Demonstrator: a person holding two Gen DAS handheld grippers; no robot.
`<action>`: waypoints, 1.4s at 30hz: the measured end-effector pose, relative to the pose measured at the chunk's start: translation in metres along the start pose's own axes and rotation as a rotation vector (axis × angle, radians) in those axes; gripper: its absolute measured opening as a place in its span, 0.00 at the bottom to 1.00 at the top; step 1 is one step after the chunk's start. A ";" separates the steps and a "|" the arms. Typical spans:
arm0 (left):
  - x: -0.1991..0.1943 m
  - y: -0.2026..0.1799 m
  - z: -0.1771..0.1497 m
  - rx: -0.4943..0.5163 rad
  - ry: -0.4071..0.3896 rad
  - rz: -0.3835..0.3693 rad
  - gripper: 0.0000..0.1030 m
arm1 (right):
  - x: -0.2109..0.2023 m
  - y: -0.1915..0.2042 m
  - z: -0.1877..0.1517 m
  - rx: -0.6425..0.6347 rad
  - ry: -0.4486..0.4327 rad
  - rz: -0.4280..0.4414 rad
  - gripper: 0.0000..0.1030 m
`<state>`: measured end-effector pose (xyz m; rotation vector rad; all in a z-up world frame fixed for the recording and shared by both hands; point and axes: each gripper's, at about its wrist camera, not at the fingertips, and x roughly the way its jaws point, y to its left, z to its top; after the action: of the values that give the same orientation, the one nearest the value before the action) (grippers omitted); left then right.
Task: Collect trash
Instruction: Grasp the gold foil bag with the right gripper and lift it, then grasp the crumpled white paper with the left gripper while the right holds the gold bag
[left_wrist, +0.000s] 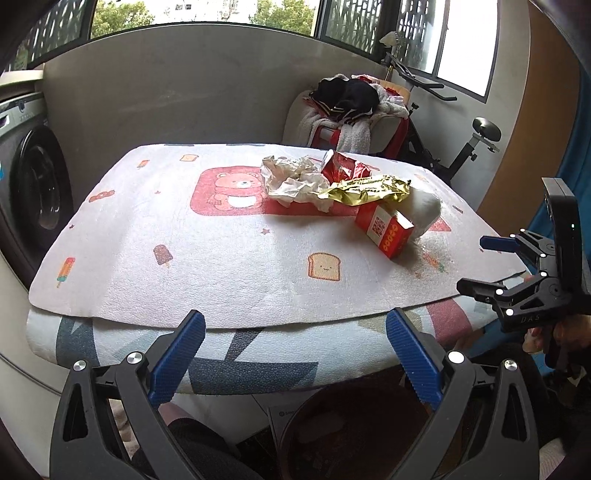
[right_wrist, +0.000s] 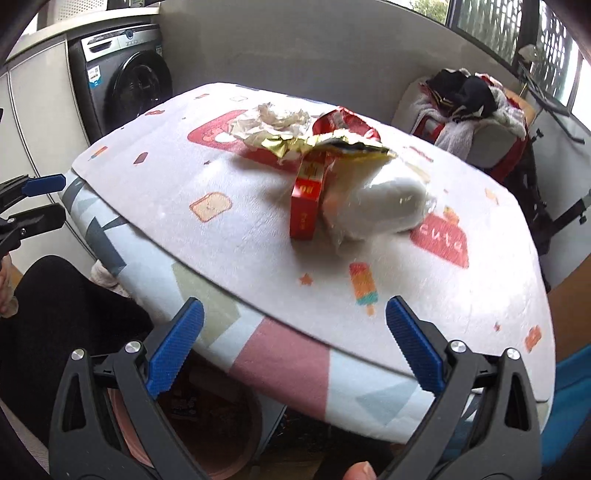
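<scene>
The trash lies in a loose heap toward the far right of the table, which is covered by a white cloth printed with a bear, toast and ice lollies. In the heap, crumpled white paper sits farthest left, a red foil wrapper lies behind it, a gold foil wrapper drapes across the middle, and a small red carton lies on its side at the near edge, touching a white roll in clear plastic just to its right. The left gripper hangs at the near edge of the table, fingers spread wide and holding nothing. The right gripper is likewise spread and empty, near the table's right corner, well apart from the heap. Below the table edge sits a round, dark reddish bin; what it contains is too dim to tell. A washing machine stands at far left.
</scene>
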<state>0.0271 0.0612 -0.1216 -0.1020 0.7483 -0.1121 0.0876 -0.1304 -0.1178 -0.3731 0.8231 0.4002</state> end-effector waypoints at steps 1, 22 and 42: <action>0.001 0.005 0.006 -0.005 -0.008 0.001 0.93 | 0.002 0.000 0.015 -0.033 -0.008 -0.023 0.94; 0.029 0.060 0.026 -0.173 -0.072 -0.046 0.94 | 0.178 0.052 0.129 -0.520 0.352 -0.328 0.80; 0.056 0.049 0.055 -0.192 -0.020 -0.129 0.94 | 0.034 -0.089 0.131 0.243 -0.061 0.150 0.12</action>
<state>0.1086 0.1053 -0.1258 -0.3340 0.7308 -0.1617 0.2331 -0.1390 -0.0478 -0.0730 0.8318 0.4434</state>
